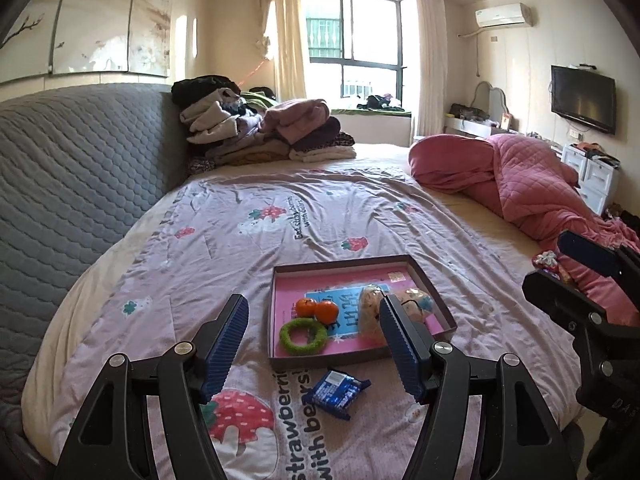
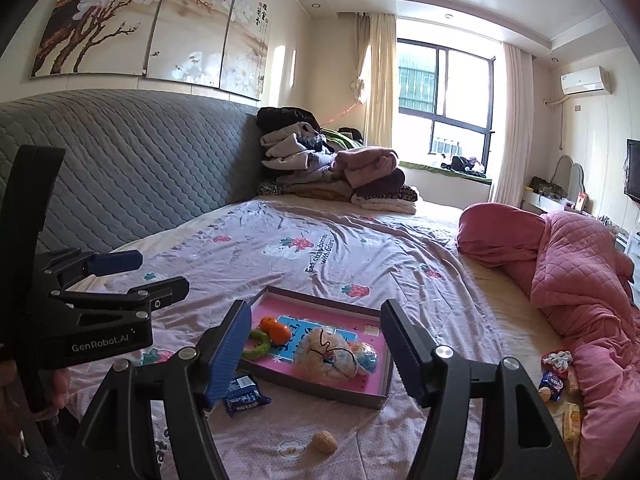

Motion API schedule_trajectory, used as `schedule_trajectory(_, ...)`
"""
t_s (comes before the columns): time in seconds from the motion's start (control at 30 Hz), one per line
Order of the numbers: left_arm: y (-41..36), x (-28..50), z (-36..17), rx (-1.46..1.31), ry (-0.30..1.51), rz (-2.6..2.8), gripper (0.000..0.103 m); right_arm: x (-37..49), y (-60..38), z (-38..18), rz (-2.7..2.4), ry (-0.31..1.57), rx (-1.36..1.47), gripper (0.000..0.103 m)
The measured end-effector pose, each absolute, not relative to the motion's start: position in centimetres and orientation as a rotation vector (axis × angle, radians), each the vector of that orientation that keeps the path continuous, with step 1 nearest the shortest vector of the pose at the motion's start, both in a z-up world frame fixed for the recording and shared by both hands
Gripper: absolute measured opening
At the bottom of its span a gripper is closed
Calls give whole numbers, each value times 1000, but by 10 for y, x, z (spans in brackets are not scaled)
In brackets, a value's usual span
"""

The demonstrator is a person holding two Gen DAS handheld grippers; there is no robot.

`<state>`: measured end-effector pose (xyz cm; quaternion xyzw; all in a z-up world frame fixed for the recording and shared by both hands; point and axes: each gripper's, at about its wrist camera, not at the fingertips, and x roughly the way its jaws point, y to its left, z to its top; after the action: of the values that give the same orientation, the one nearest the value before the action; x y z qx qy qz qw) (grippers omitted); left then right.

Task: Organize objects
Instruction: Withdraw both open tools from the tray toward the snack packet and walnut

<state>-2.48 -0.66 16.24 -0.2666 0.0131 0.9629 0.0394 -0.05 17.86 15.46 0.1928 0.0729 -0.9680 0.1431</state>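
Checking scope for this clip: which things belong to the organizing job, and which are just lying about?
Belongs to the job:
- shallow box
- two oranges
- green ring
- clear bagged items
- blue snack packet
- walnut
- snack pile by the quilt

Lying about:
- clothes pile
- pink quilt
- television

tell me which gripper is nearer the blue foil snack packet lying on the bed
Left. The blue foil snack packet lies just beyond the open left gripper, between its fingers; the open right gripper sits farther to its right.
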Motion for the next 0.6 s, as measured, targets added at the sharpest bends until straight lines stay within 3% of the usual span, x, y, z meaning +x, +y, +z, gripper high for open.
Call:
schedule_trajectory(0.4, -8, 5, 160, -796, 45, 2967, 70, 26, 177, 157, -2790, 210, 527, 68)
schedule_trajectory(0.6, -5, 15, 153, -789, 48, 2979, 70, 30, 181, 154, -2797, 204, 541, 74)
